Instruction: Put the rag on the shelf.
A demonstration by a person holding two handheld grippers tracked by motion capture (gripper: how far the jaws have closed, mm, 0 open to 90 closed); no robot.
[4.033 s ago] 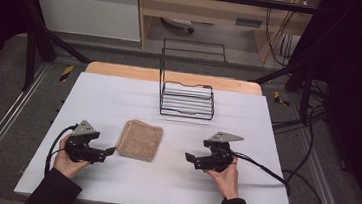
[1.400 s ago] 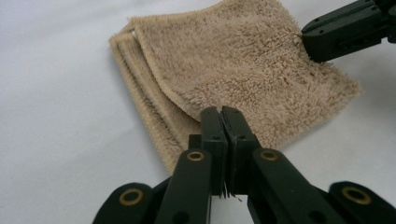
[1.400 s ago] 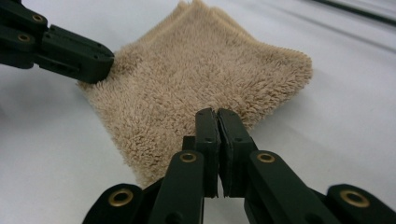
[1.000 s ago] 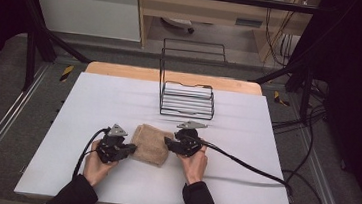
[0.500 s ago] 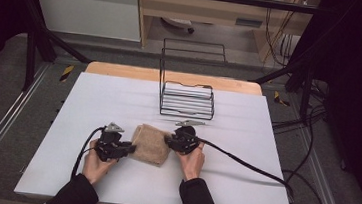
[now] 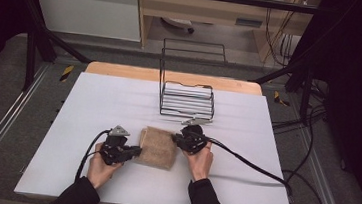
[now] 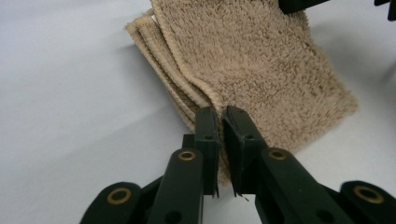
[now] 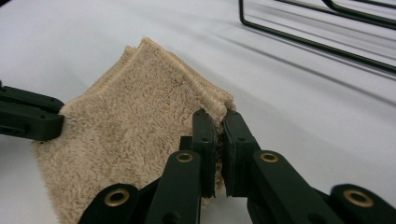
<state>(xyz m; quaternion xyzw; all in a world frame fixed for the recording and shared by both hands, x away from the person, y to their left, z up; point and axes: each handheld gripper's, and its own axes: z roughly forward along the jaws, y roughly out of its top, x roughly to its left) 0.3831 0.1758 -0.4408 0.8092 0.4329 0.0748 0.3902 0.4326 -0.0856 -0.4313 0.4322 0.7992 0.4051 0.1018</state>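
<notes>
1. Towel point(image 6: 156, 147), folded and beige, lies flat at the near middle of the white table point(image 6: 94, 98), its long axis running 9 to 3 o'clock.
2. Left gripper point(image 6: 134, 151) pinches its 9 o'clock edge; right gripper point(image 6: 176, 140) pinches its 3 o'clock corner.
3. Wire rack point(image 6: 186, 100) stands at 12 o'clock, near the right gripper, apart from the towel.

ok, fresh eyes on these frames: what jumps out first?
The folded tan towel at the near middle of the white table, pinched from both sides: the left claw is shut on its near edge and the right claw on a corner. Behind it, toward the far edge, stands a black wire rack.
</notes>
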